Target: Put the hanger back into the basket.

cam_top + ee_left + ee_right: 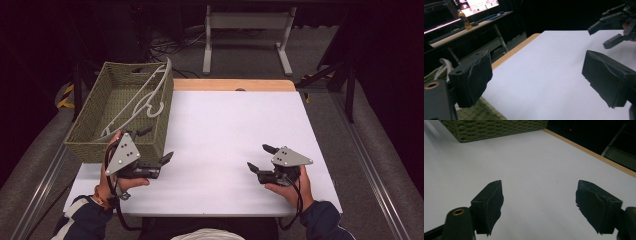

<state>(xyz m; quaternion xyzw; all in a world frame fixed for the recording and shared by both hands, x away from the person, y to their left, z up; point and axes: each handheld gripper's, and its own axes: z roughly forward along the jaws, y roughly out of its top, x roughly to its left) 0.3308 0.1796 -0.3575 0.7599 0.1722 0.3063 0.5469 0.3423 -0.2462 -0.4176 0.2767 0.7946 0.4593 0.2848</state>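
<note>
Both grippers hang over the white table [225, 125], jaws spread wide and holding nothing; the left gripper [156, 145] sits just beside the woven basket [87, 132], where a white hanger [145, 97] leans inside; the right gripper [260, 157] is well apart from it.

White table [235, 125], wooden far edge, green woven basket [95, 137] at its left

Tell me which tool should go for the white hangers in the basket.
Left. The left tool is open and right beside the woven basket that holds the white hangers. The right tool, also open, sits across the white table, far from the basket.
</note>
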